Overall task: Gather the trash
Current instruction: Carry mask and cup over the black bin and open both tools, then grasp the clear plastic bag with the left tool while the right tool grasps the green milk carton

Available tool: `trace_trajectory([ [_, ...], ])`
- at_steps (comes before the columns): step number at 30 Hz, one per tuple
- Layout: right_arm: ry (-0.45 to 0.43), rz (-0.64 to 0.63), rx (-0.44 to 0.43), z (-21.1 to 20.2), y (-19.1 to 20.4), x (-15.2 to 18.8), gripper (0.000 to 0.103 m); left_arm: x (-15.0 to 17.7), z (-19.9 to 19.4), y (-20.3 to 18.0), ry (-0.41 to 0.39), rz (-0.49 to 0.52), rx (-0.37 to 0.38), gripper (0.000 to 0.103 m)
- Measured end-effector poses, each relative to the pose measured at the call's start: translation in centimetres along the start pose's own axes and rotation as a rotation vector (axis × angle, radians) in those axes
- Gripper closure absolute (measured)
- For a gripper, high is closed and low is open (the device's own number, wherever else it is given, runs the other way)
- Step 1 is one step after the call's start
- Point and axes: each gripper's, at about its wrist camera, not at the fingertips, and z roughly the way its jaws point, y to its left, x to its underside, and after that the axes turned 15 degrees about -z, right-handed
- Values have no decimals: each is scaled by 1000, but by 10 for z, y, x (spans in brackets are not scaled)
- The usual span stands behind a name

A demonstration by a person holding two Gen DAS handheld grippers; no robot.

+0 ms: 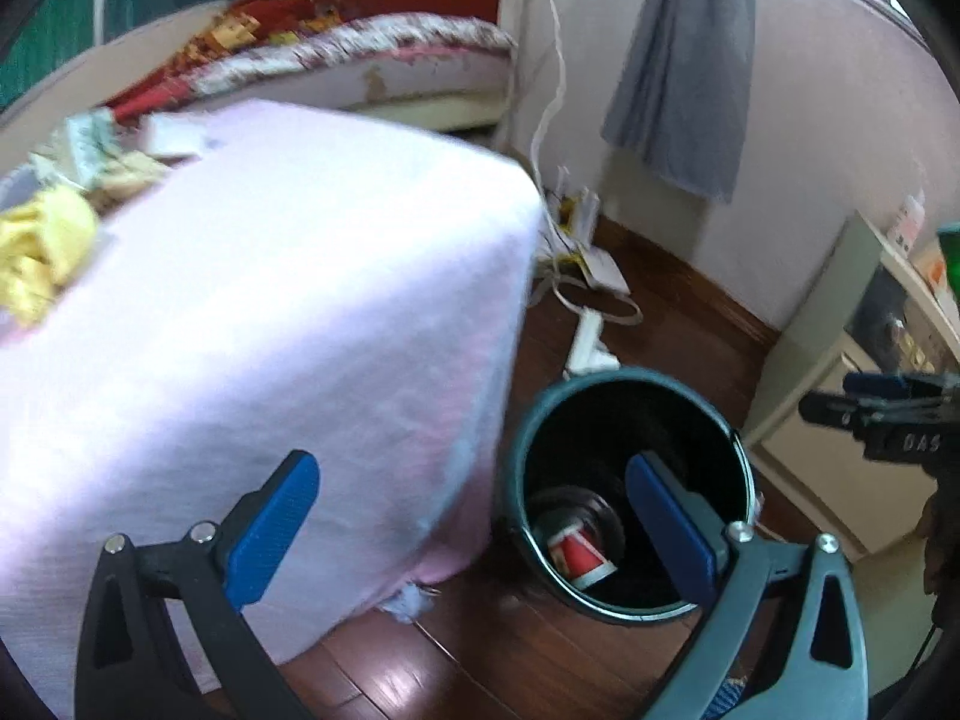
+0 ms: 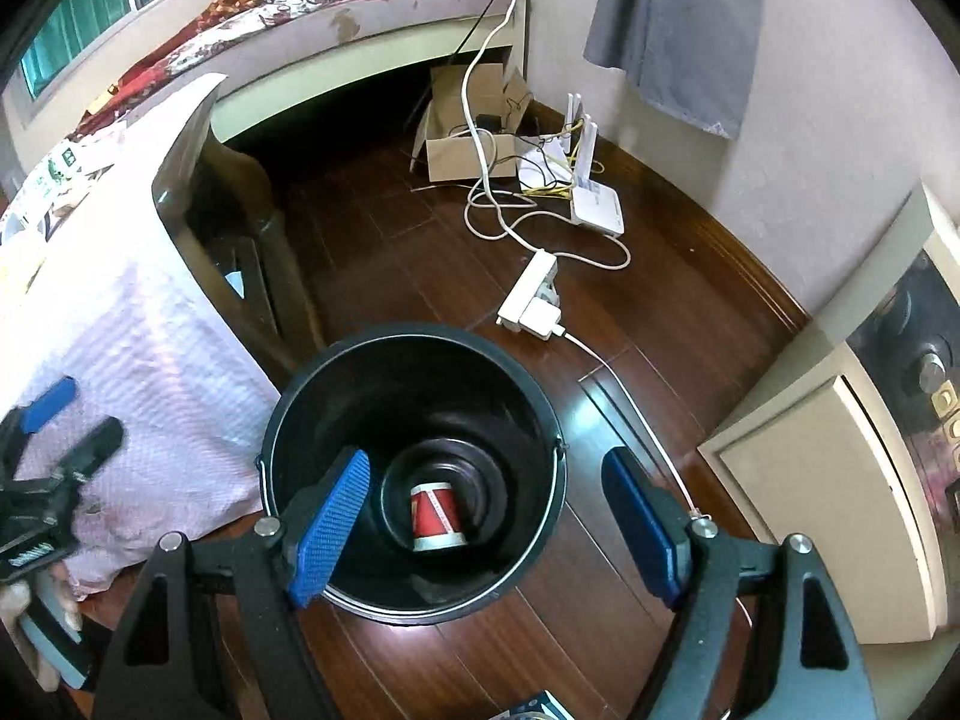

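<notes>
A dark green bucket (image 1: 517,468) stands on the wooden floor beside a table draped in pink cloth (image 1: 270,300). A red and white paper cup (image 1: 581,559) lies on the bucket's bottom. My left gripper (image 1: 470,461) is open and empty above the table's corner and the bucket's near rim. My right gripper (image 2: 487,456) hangs open and empty over the bucket (image 2: 420,337), with the cup (image 2: 437,516) straight below. Crumpled yellow paper (image 1: 42,252) and other scraps (image 1: 102,150) lie on the table's far left. Each gripper shows in the other's view: right gripper (image 1: 840,396), left gripper (image 2: 90,408).
A power strip (image 2: 531,300), white cables, a router (image 2: 594,210) and a cardboard box (image 2: 468,138) lie on the floor behind the bucket. A cream cabinet (image 2: 840,480) stands to the right, a bed (image 2: 360,12) behind. A grey cloth (image 2: 678,30) hangs on the wall.
</notes>
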Motion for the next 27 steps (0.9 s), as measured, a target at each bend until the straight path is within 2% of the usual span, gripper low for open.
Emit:
trace_trajectory([
  [4, -31, 10, -9, -5, 5, -11, 22, -15, -28, 2, -91, 10, -22, 1],
  [10, -84, -27, -22, -17, 33, -31, 22, -37, -39, 21, -125, -23, -67, 1],
  [16, -157, -78, -56, -30, 68, -49, 22, -45, -49, 44, -166, -45, -103, 1],
  [22, -241, -101, -102, -45, 98, -73, 22, -57, -67, 83, -216, -103, -158, 1],
  [27, -313, -139, -181, -57, 141, -97, 22, -61, -80, 126, -244, -162, -207, 1],
])
